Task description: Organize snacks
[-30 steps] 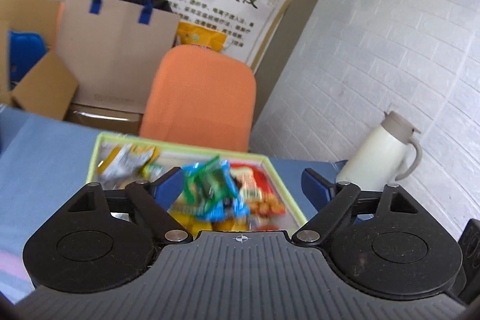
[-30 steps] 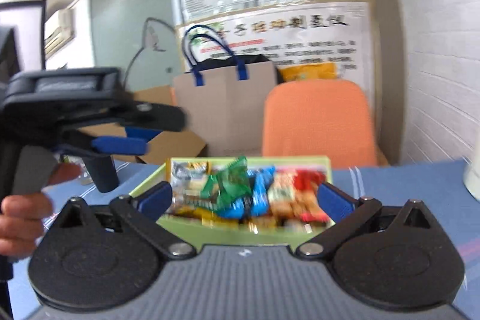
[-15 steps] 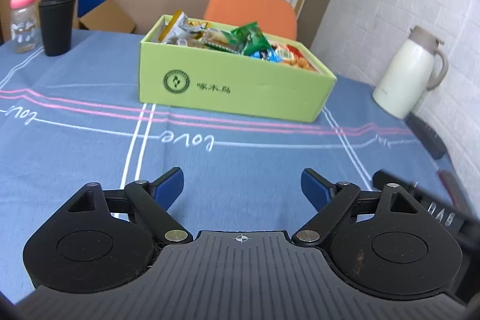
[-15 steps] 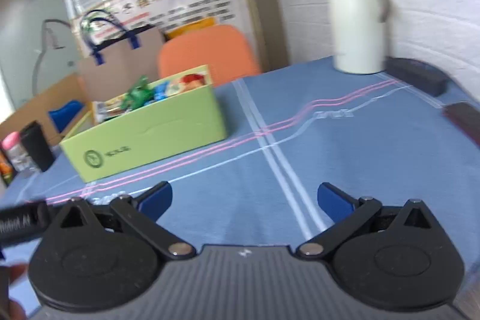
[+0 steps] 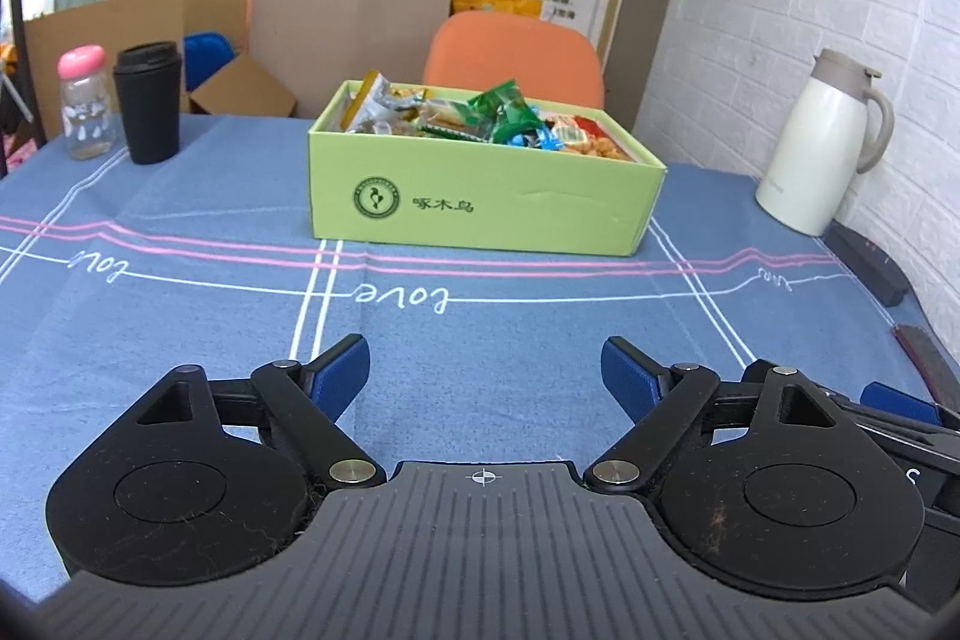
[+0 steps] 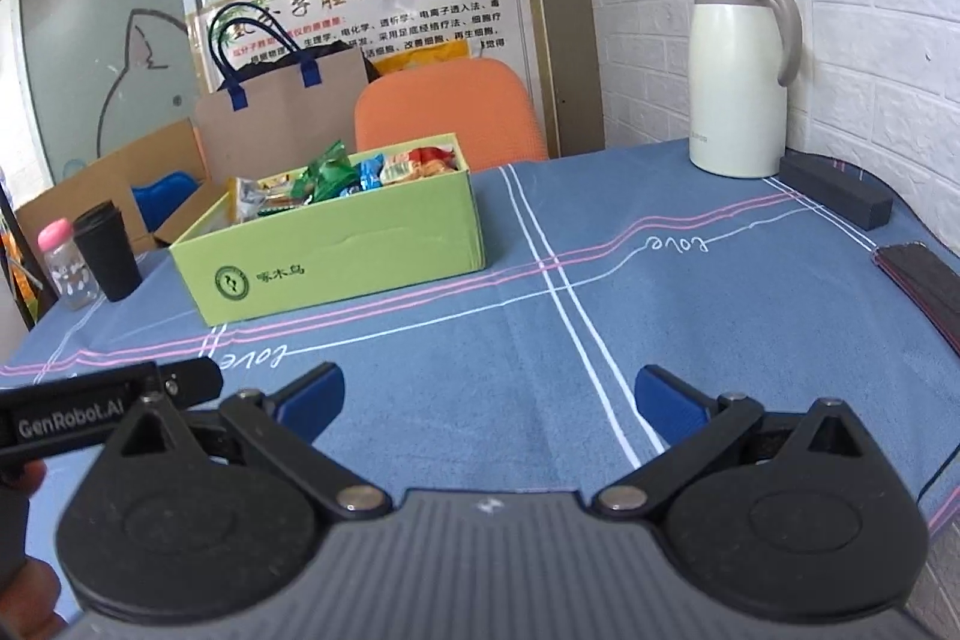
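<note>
Snacks (image 5: 480, 118) in crinkly foil wrappers fill the rectangular green cardboard box (image 5: 480, 202) on the blue cloth-covered table (image 5: 180, 304); left gripper (image 5: 485, 370) and right gripper (image 6: 489, 400) spread, empty.

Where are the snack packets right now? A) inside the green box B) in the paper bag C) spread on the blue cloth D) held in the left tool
A: the snack packets sit piled inside the green box, while the left tool and right tool are both open with nothing between their fingers, over bare blue cloth.
</note>
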